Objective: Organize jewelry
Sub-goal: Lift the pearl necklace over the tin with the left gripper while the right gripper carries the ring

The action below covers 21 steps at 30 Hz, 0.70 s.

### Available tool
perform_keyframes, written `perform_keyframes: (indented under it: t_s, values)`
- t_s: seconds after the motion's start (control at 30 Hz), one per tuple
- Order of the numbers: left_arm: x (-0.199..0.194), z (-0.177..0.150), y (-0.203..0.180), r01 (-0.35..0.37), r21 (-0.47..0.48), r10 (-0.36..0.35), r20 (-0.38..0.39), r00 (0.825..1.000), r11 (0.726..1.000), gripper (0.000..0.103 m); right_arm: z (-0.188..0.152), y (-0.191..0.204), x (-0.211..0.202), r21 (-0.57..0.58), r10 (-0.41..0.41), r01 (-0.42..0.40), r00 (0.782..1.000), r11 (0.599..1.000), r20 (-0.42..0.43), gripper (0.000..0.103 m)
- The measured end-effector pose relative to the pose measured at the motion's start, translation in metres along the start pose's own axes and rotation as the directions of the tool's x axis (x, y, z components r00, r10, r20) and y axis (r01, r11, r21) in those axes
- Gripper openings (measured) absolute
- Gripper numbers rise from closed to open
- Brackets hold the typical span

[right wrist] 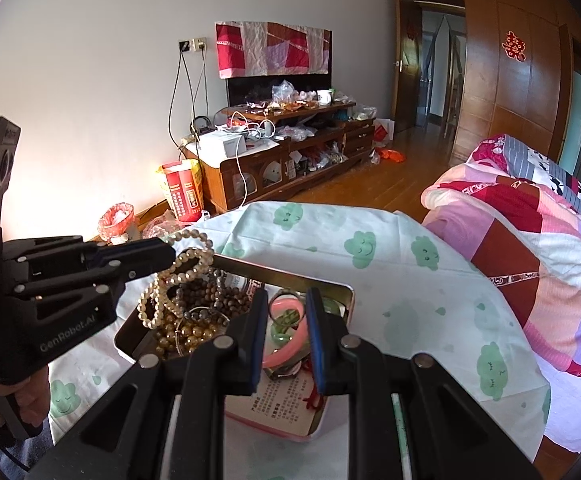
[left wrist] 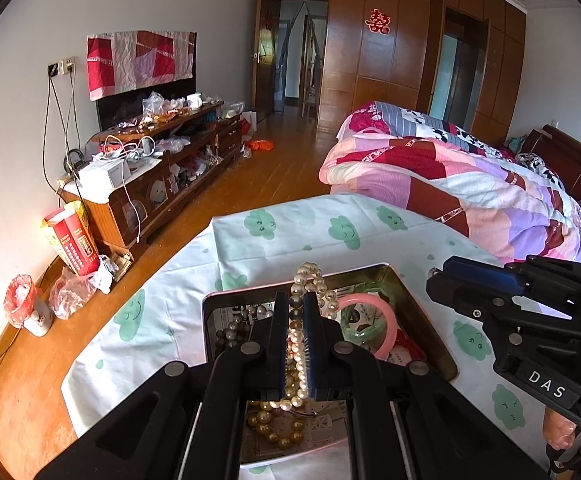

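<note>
The left gripper (left wrist: 296,336) pinches a limp, slippery pearl strand (left wrist: 305,280) above the tin (left wrist: 418,292). The right gripper (right wrist: 286,332), fingers partly spread, holds nothing over the rigid pink bangle (right wrist: 290,344); best gripped across its rim.

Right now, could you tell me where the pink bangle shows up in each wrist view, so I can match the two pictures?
Left wrist view: the pink bangle lies inside the metal tin, just right of the left gripper, which is shut on the pearl strand.
Right wrist view: the pink bangle sits low at centre, between the right gripper's fingers.
Shared landmark: the metal tin on the cloud-print cloth.
</note>
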<state>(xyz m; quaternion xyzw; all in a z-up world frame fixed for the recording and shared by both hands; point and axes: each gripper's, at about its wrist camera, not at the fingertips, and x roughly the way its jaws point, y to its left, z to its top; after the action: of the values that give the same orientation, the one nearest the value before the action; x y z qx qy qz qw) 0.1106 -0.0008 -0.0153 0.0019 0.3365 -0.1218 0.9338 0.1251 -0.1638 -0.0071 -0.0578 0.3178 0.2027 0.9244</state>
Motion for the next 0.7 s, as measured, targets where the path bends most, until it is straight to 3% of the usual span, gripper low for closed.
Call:
perform_keyframes:
  t_s: [0.7]
  values:
    - [0.028,-0.017,0.011,0.004,-0.023,-0.006,-0.073,0.997,1.000,0.006,-0.004,0.011,0.036,-0.001,0.003,-0.003,0.999,1.000,-0.051,0.022]
